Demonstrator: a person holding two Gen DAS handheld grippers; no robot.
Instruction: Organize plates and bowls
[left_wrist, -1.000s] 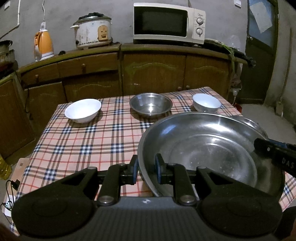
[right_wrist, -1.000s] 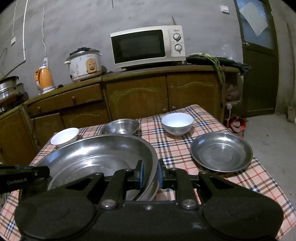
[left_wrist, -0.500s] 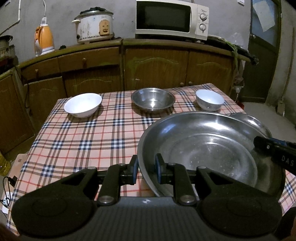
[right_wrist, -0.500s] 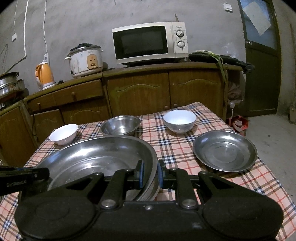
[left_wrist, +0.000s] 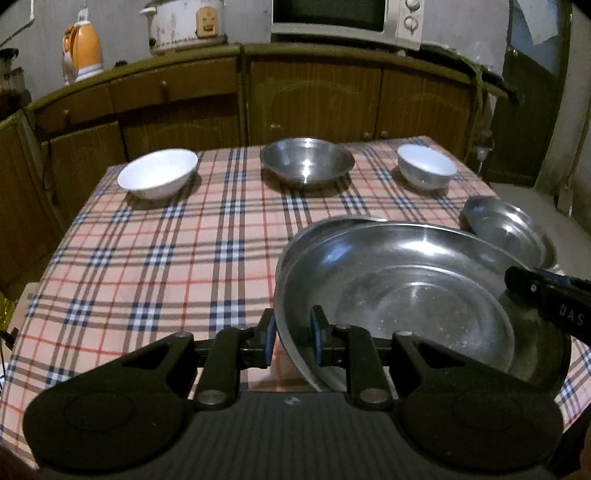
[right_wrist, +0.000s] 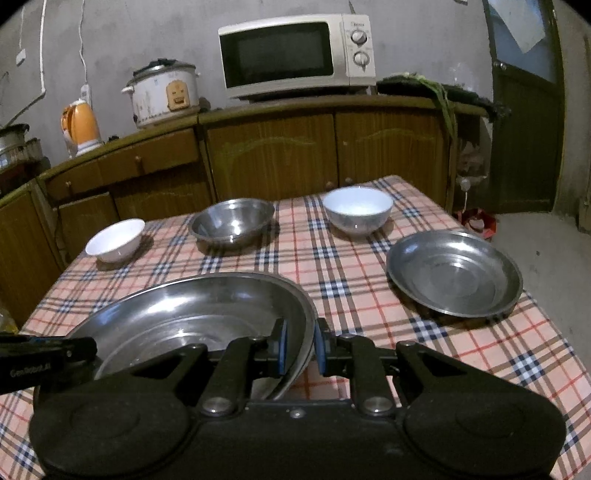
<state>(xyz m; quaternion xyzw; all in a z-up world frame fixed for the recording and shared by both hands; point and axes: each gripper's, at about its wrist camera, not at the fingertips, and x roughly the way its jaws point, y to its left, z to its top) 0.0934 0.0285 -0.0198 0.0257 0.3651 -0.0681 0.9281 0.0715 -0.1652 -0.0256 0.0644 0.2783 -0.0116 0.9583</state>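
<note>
two grippers, left gripper (left_wrist: 292, 334) and right gripper (right_wrist: 300, 345), jaws clamped on big metal pan (left_wrist: 406, 295) rims, now lower toward checked bench (left_wrist: 166, 258) than a second ago.

Table (right_wrist: 369, 280) under plaid cloth: two white bowls (right_wrist: 357, 210), steel bowl (right_wrist: 232, 221), steel plate (right_wrist: 455, 274).

A large shallow steel plate (left_wrist: 413, 295) sits low over the plaid table (left_wrist: 166, 258), its left rim clamped by the left hand-held gripper (left_wrist: 293, 334) and its right rim by the right hand-held gripper (right_wrist: 300, 347). At about 2 o'clock from it lies a smaller steel plate (right_wrist: 454, 273), flat on the cloth. Along the far edge stand three upright bowls: a white bowl (left_wrist: 157, 173) at 10 o'clock, a steel bowl (left_wrist: 307, 160) at 12, and another white bowl (left_wrist: 426, 166) at 1.
</note>
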